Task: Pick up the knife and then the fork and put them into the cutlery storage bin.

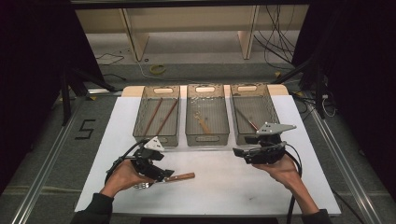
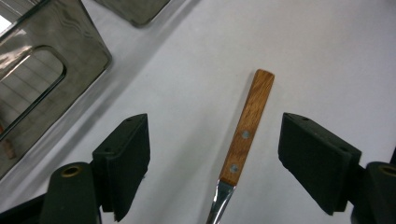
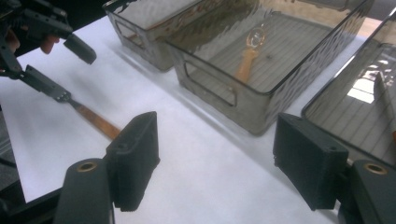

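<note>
A utensil with a wooden handle lies on the white table mat, and its metal end reaches under my left hand. In the left gripper view the handle lies between the jaws of my left gripper, which stand wide of it on both sides without touching. In the high view the left gripper sits low over the utensil. My right gripper hovers in front of the right bin, points left, and is open with nothing between its jaws. It looks toward the handle and the left gripper.
Three clear bins stand in a row at the back of the mat. The left bin holds two brown sticks, the middle bin a wooden-handled spoon, and the right bin a dark-handled utensil. Cables lie on the floor beyond.
</note>
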